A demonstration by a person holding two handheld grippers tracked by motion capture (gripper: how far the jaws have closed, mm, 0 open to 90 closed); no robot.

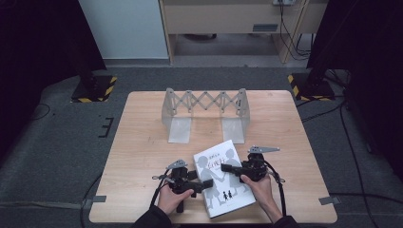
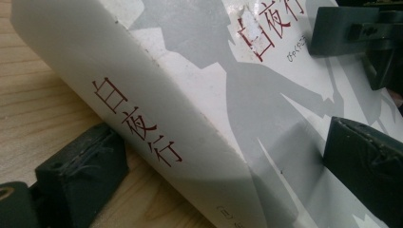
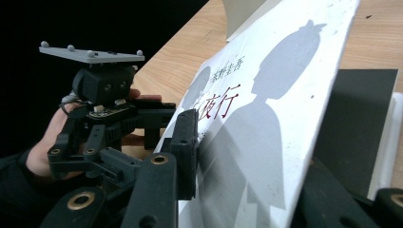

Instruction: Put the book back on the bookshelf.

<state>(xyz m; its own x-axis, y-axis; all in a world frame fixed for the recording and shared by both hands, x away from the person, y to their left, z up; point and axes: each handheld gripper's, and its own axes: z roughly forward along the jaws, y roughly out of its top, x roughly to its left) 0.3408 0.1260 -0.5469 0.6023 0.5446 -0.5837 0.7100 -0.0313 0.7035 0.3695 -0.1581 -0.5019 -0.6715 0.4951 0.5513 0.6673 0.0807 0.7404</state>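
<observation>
A white book (image 1: 223, 195) with grey silhouettes and a red title lies near the front edge of the wooden table (image 1: 142, 142). My left gripper (image 1: 205, 185) is at its spine. In the left gripper view the book (image 2: 190, 95) sits between the jaws of the left gripper (image 2: 221, 171), one jaw low beside the spine and the other pressed on the cover. My right gripper (image 1: 227, 167) is shut on the front cover (image 3: 285, 95), lifted at a slant, with a black inner page (image 3: 361, 118) under it. The right gripper (image 3: 256, 171) has one jaw above the cover and one below.
A grey scissor-link folding rack (image 1: 205, 111) stands upright at the middle back of the table. Two black posts on yellow-and-black striped bases (image 1: 95, 88) (image 1: 309, 85) stand on the floor beyond the far corners. Cables trail on the floor at the right.
</observation>
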